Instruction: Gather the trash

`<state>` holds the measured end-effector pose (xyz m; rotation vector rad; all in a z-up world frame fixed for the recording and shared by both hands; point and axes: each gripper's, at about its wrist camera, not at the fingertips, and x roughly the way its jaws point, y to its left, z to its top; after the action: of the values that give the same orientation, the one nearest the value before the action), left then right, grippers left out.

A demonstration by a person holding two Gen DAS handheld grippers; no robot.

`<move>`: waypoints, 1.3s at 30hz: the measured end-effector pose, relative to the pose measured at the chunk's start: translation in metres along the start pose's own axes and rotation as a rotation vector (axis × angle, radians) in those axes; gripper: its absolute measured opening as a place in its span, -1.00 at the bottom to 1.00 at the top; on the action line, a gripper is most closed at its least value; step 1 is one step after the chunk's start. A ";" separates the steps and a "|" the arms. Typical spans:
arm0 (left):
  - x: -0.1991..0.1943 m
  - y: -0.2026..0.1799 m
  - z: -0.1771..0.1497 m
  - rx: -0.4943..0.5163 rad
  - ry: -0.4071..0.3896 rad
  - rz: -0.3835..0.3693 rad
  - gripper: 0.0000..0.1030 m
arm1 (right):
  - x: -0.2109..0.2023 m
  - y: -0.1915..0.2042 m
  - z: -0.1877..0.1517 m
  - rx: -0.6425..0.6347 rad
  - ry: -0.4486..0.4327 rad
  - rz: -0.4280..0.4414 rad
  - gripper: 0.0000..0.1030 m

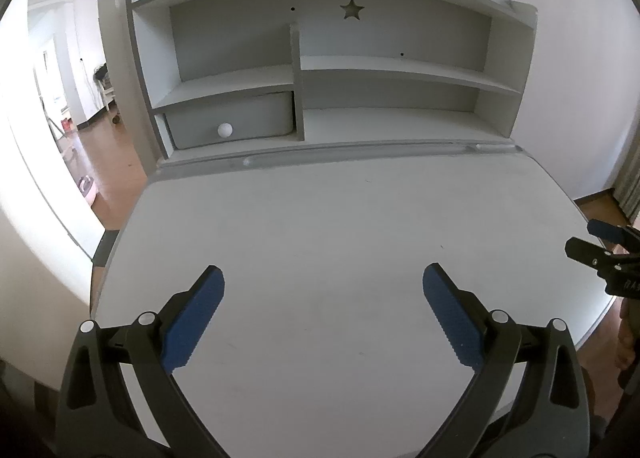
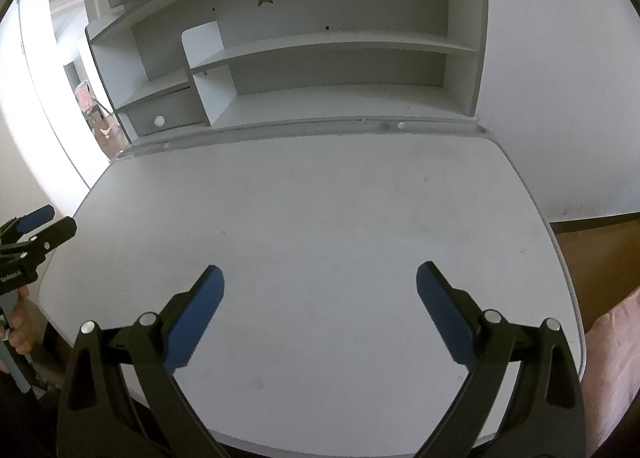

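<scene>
My left gripper (image 1: 323, 278) is open above the near part of a pale grey desk (image 1: 320, 218), with nothing between its blue pads. My right gripper (image 2: 320, 276) is open too, over the same desk (image 2: 320, 218), and holds nothing. Each gripper shows at the edge of the other's view: the right gripper (image 1: 588, 236) at the desk's right side, the left gripper (image 2: 52, 218) at its left side. No trash shows on the desk top in either view.
A grey shelf unit (image 1: 304, 70) stands at the back of the desk, with a star cut-out (image 1: 352, 10) and a drawer (image 1: 232, 120) bearing a white round knob (image 1: 225, 130). Wooden floor (image 1: 108, 162) lies to the left; a white wall (image 2: 560, 78) is on the right.
</scene>
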<state>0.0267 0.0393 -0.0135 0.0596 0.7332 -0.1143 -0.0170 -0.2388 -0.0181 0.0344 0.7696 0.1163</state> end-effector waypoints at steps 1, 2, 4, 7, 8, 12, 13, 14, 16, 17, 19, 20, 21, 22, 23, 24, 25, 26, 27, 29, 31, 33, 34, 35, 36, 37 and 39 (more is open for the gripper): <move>0.000 -0.001 0.000 0.003 0.002 0.000 0.87 | -0.001 0.000 0.000 0.000 -0.002 -0.001 0.82; 0.000 -0.001 -0.001 0.004 0.002 0.001 0.87 | -0.002 0.000 0.001 0.001 -0.004 0.001 0.82; 0.000 -0.001 0.000 0.004 0.003 -0.001 0.87 | -0.004 0.000 0.001 -0.001 -0.008 0.001 0.82; -0.001 -0.001 -0.001 0.003 -0.001 -0.001 0.87 | -0.005 0.000 0.000 -0.003 -0.010 0.003 0.81; -0.001 -0.001 0.000 0.002 -0.002 -0.002 0.87 | -0.005 0.000 0.000 -0.004 -0.009 0.003 0.81; 0.000 -0.002 0.000 0.001 0.001 -0.003 0.87 | -0.006 0.000 0.000 -0.007 -0.009 0.007 0.82; 0.000 -0.002 0.000 0.001 0.002 -0.003 0.87 | -0.006 0.000 0.000 -0.007 -0.009 0.006 0.82; 0.000 -0.002 0.000 0.002 0.003 -0.004 0.87 | -0.006 0.001 0.001 -0.007 -0.010 0.005 0.82; 0.000 -0.003 0.001 0.003 0.003 -0.004 0.87 | -0.006 0.001 0.001 -0.006 -0.012 0.006 0.81; 0.000 -0.003 0.000 0.003 0.003 -0.003 0.87 | -0.007 0.001 0.001 -0.007 -0.013 0.007 0.82; -0.001 -0.005 -0.001 0.002 0.004 -0.003 0.87 | -0.008 0.001 0.001 -0.009 -0.014 0.007 0.82; -0.001 -0.004 -0.001 0.002 0.004 -0.004 0.87 | -0.008 0.002 0.001 -0.010 -0.015 0.007 0.81; -0.001 -0.004 0.000 0.005 0.004 -0.005 0.87 | -0.009 0.002 0.001 -0.011 -0.015 0.008 0.81; 0.000 -0.004 0.000 0.006 0.004 -0.005 0.87 | -0.009 0.002 0.001 -0.012 -0.015 0.009 0.82; 0.000 -0.004 0.000 0.006 0.004 -0.005 0.87 | -0.009 0.002 0.001 -0.012 -0.016 0.008 0.82; 0.000 -0.004 0.000 0.007 0.005 -0.006 0.87 | -0.009 0.002 0.001 -0.013 -0.016 0.008 0.82; 0.000 -0.004 0.000 0.007 0.004 -0.005 0.87 | -0.009 0.001 0.001 -0.013 -0.016 0.009 0.81; 0.000 -0.004 0.000 0.006 0.003 -0.004 0.87 | -0.010 0.001 0.001 -0.013 -0.017 0.008 0.82; 0.000 -0.004 0.000 0.006 0.005 -0.003 0.87 | -0.010 0.001 0.001 -0.014 -0.018 0.008 0.82; 0.001 -0.004 0.001 0.009 0.005 -0.007 0.87 | -0.010 0.002 0.001 -0.014 -0.019 0.008 0.82; 0.000 -0.004 0.000 0.007 0.004 -0.005 0.87 | -0.010 0.002 0.001 -0.014 -0.019 0.008 0.81; 0.001 -0.004 0.001 0.008 0.006 -0.008 0.87 | -0.011 0.002 0.001 -0.015 -0.020 0.009 0.82; 0.000 -0.004 0.000 0.010 0.005 -0.007 0.87 | -0.011 0.002 0.001 -0.015 -0.020 0.009 0.82; -0.001 -0.005 0.000 0.008 0.005 -0.004 0.87 | -0.011 0.002 0.001 -0.015 -0.020 0.009 0.81; -0.001 -0.005 -0.001 0.007 0.006 -0.005 0.87 | -0.011 0.002 0.001 -0.016 -0.021 0.009 0.81; -0.002 -0.005 -0.001 0.008 0.005 -0.006 0.87 | -0.012 0.002 0.001 -0.016 -0.022 0.010 0.81; 0.001 -0.004 0.001 0.014 0.004 -0.009 0.87 | -0.012 0.002 0.001 -0.018 -0.023 0.011 0.82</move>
<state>0.0270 0.0351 -0.0135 0.0695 0.7368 -0.1275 -0.0249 -0.2379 -0.0084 0.0226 0.7454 0.1326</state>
